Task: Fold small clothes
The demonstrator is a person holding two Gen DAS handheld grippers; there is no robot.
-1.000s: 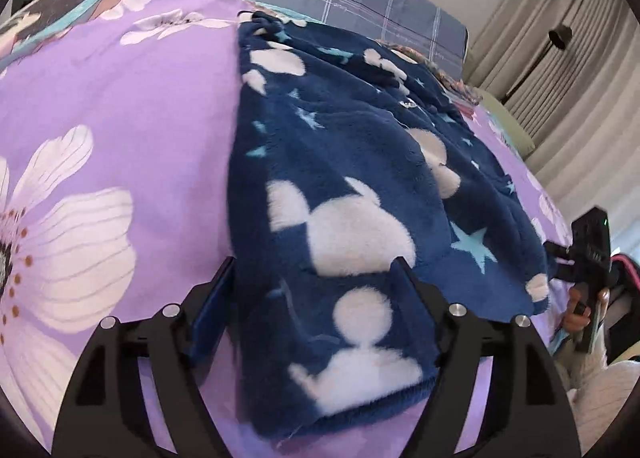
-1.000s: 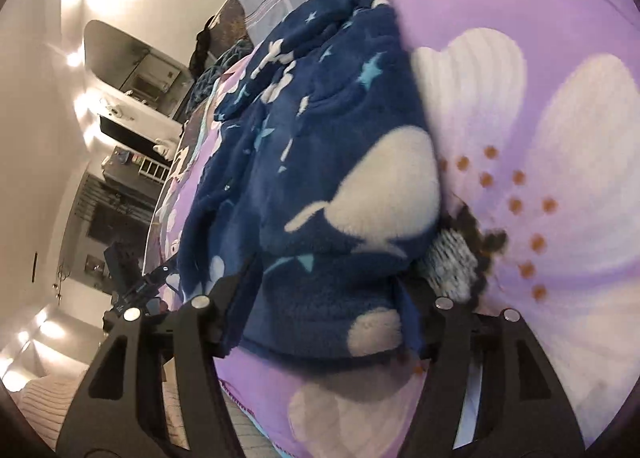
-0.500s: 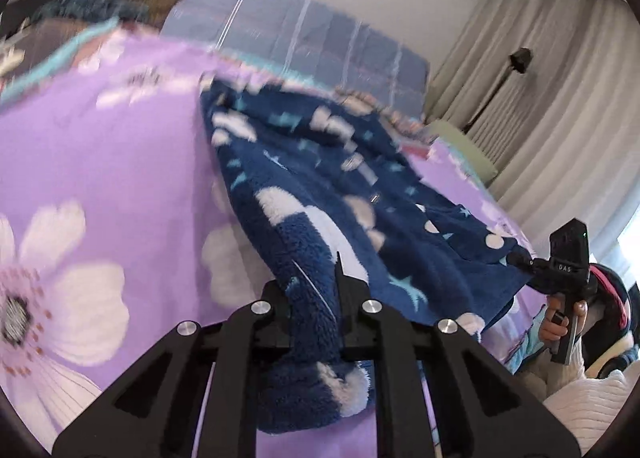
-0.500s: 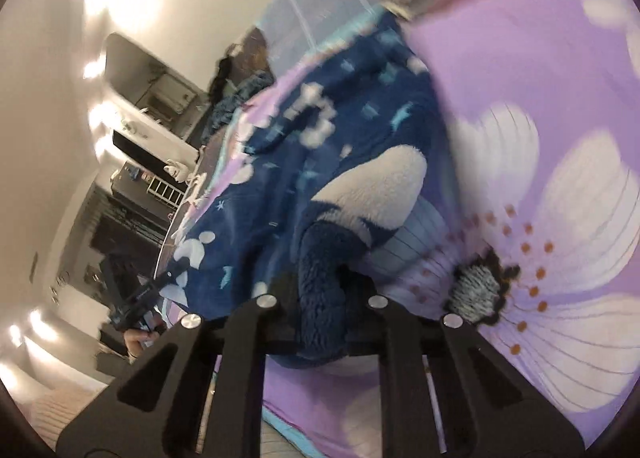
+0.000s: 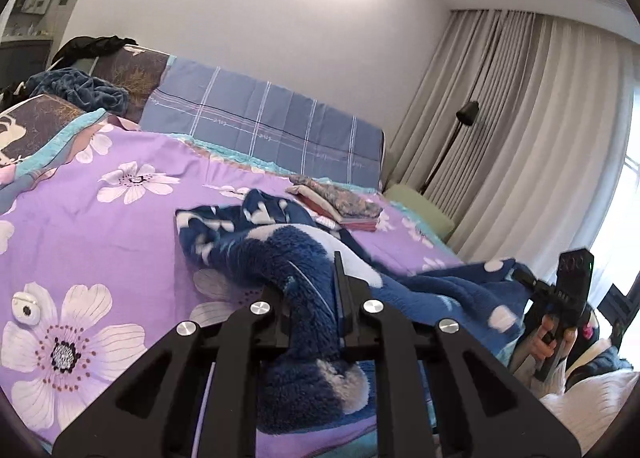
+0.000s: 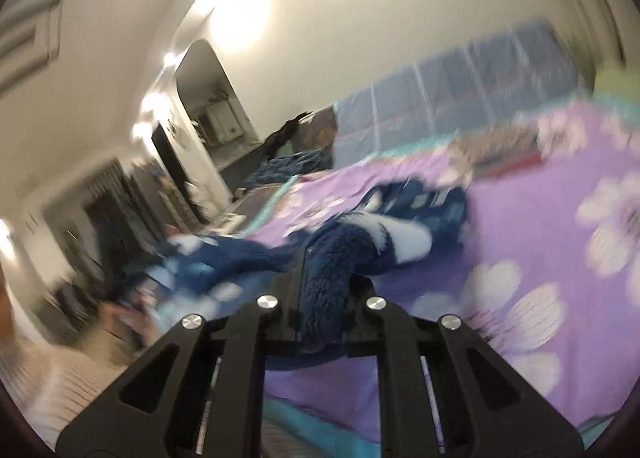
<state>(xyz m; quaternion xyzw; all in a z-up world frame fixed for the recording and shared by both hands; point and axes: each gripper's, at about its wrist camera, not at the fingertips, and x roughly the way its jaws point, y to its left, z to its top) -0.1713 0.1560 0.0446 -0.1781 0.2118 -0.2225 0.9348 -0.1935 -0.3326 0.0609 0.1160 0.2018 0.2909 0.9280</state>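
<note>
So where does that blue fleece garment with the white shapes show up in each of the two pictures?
Left wrist view: the blue fleece garment sits bottom centre, pinched in the left tongs, trailing right toward the other tongs.
Right wrist view: it is centre, blurred, pinched in the right tongs, spreading left.
Shared landmark: the blue plaid pillow behind the purple floral bedspread.

The blue fleece garment is thick, fuzzy pile cloth with white print. The purple floral bedsheet is smooth, matt woven cloth. The left gripper is matt black, probably plastic, with bright metal screw heads. The curtains are matt pleated fabric.
</note>
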